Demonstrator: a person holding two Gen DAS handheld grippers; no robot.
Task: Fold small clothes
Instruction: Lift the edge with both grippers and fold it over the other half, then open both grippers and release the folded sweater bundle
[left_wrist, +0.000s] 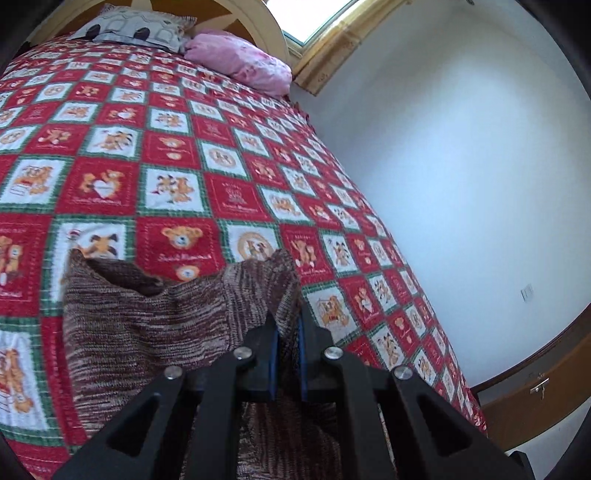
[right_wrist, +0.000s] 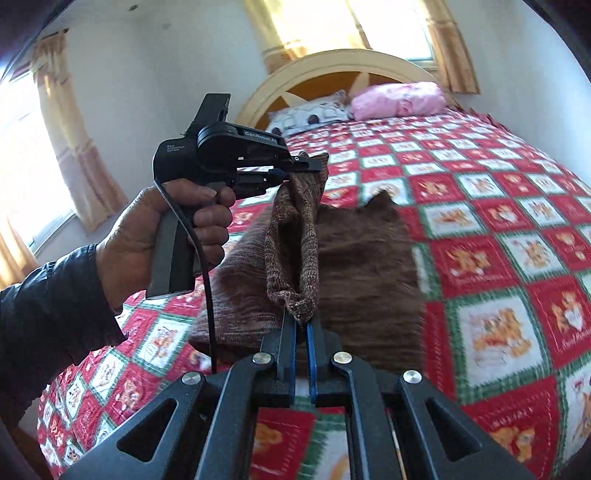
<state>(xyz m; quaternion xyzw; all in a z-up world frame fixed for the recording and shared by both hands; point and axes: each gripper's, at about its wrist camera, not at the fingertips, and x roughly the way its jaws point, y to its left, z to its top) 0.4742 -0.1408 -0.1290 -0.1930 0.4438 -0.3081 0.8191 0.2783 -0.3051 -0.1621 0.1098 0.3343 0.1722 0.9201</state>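
Brown knitted garment, a small marled piece, is held up off the bed by both grippers, one edge stretched between them while the rest drapes down onto the red patchwork bedspread. In the right wrist view the right gripper sits at 6 o'clock, its blue-lined jaws clenched on a bunched corner of the knit; the left gripper, at about 11 o'clock from it, is pinched on the opposite corner, carried by the person's left hand in a dark sleeve. In the left wrist view the left gripper shows the same thing from its own side: the knit runs straight between its pads and fans away toward 9 o'clock.

Holding two corners apart like this looks meant to keep one edge taut, so the cloth hangs flat and can be laid over itself in a clean fold (a single grip would let it bunch up). My judgement is that the fold is under way, not finished, since most of the fabric still lies slack in a loose heap.

As for containers, none shows in either view: no basket, drawer or box. The bed carries only a pink pillow and a grey patterned pillow up by the headboard, toward 12 o'clock, well apart from the garment.
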